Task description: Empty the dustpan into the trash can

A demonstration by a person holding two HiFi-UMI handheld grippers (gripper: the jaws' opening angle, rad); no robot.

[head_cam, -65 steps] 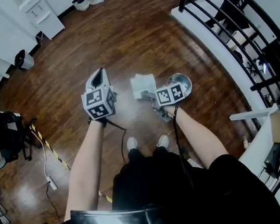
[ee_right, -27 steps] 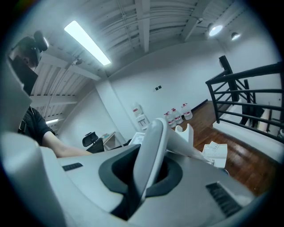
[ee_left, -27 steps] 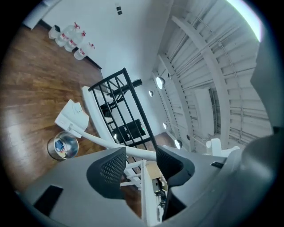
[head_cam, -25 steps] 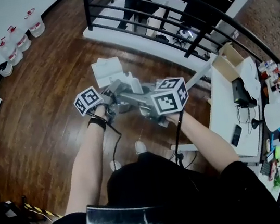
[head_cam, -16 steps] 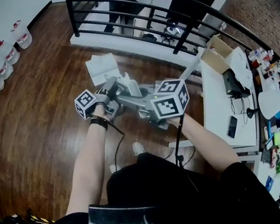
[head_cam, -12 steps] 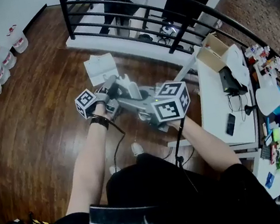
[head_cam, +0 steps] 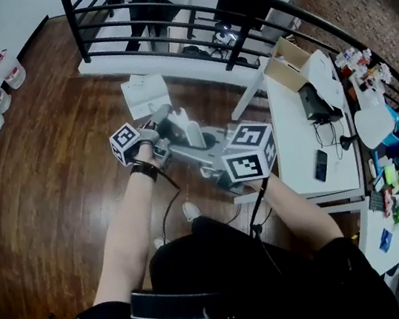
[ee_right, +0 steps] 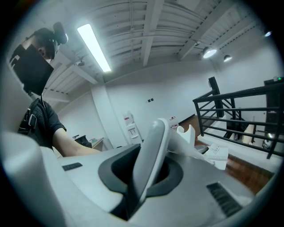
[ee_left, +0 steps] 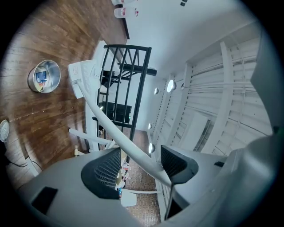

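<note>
Dustpan (ee_left: 83, 74) looks like light, stiff plastic on a long thin handle (ee_left: 111, 133), its pan just beside the trash can (ee_left: 44, 76), not over it. Right gripper (ee_right: 148, 164) is clamped on the handle (best hold). Left gripper (ee_left: 141, 166) jaws have just been opening, with the handle loose between them. Railing (ee_left: 126, 84) stands beyond the can, bare floor (ee_left: 40, 124) around it

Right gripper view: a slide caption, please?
Right tongs clamped on the long grey plastic dustpan handle, black metal railing beyond.

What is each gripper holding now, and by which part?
The right gripper is shut on the dustpan handle. The left gripper holds nothing: its jaws have just been opening, the handle between them.
</note>
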